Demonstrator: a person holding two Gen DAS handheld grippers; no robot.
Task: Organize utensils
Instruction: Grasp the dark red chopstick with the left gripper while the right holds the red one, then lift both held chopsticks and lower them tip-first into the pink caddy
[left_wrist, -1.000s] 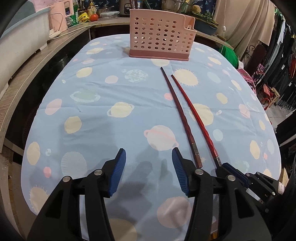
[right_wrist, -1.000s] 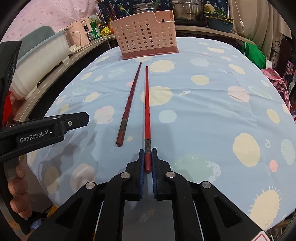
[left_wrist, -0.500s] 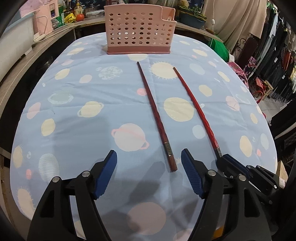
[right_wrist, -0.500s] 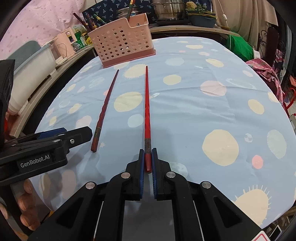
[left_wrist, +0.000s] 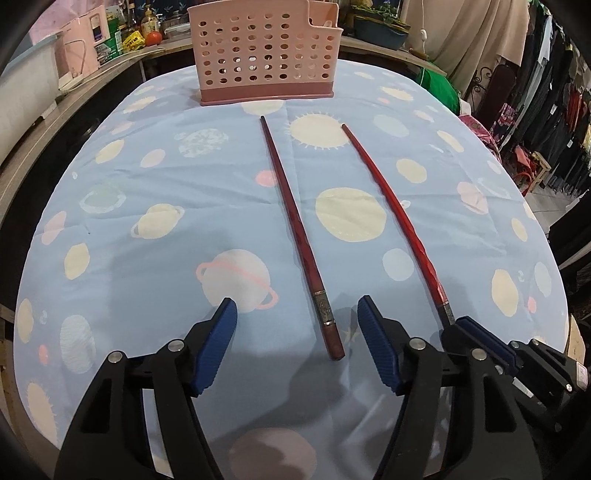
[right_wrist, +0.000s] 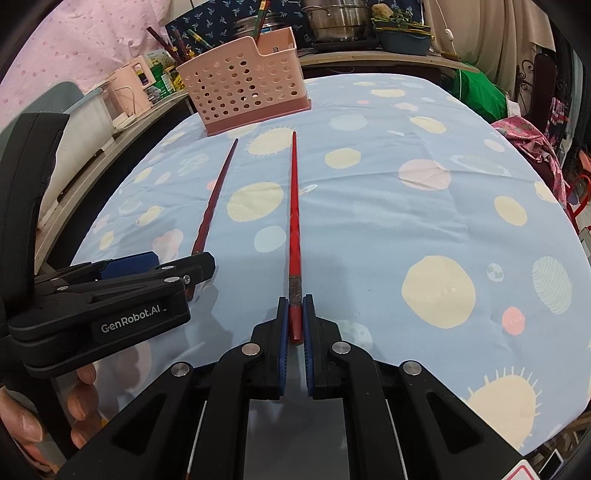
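Observation:
A dark red chopstick (left_wrist: 300, 236) lies on the planet-print tablecloth (left_wrist: 147, 206), its thick end between the fingers of my open left gripper (left_wrist: 295, 325); it also shows in the right wrist view (right_wrist: 212, 206). My right gripper (right_wrist: 294, 319) is shut on the thick end of a bright red chopstick (right_wrist: 293, 221), which points toward the pink perforated utensil basket (right_wrist: 245, 88). That chopstick (left_wrist: 397, 221) and the right gripper (left_wrist: 480, 339) show at the right of the left wrist view. The basket (left_wrist: 264, 51) stands at the table's far edge.
A counter behind the table holds pots (right_wrist: 338, 22), a blue basin (right_wrist: 404, 38), bottles and a pink appliance (right_wrist: 125, 92). Clothes hang at the right (left_wrist: 554, 110). A white tub (left_wrist: 22, 96) sits at the left. The left gripper body (right_wrist: 99, 302) is close beside the right one.
My left gripper has moved right and forward, so the dark chopstick's end now lies between its open fingers. My right gripper has swung the bright red chopstick to the right, away from the dark one.

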